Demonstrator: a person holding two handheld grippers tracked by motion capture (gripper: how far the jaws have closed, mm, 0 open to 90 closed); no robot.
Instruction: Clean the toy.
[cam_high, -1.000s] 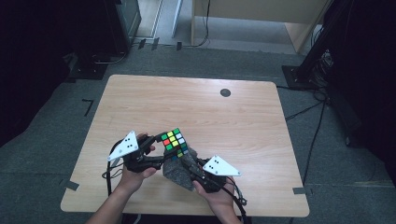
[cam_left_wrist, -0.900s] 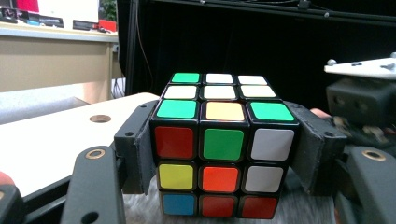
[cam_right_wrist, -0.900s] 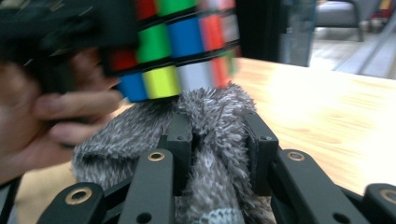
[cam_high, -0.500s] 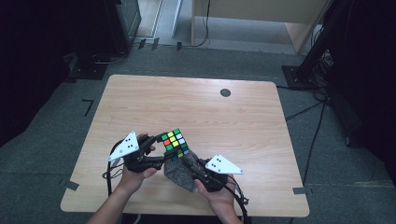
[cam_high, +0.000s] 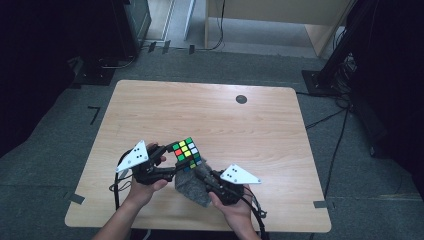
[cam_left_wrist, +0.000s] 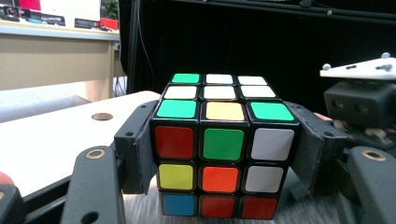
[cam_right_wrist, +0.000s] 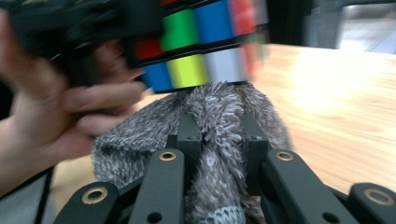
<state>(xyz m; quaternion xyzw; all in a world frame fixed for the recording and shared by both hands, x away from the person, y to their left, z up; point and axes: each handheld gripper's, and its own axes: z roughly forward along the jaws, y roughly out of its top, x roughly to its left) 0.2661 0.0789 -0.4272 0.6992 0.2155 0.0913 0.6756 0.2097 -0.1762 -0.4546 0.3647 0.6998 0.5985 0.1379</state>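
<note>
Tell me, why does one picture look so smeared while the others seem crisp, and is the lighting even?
The right gripper view is motion-blurred: the cube and the hand streak, though the grey cloth pinched in its jaws stays fairly sharp. The left gripper view is crisp on the cube, with its bottom edge smeared. The high view is sharp; the table is evenly lit, the surroundings dark.

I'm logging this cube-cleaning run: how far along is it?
Done: the left gripper is shut on the scrambled colour puzzle cube, held above the wooden table. In hand: the right gripper, shut on the grey fluffy cloth, presses it against the cube's underside. Left: the other faces look unwiped.
</note>
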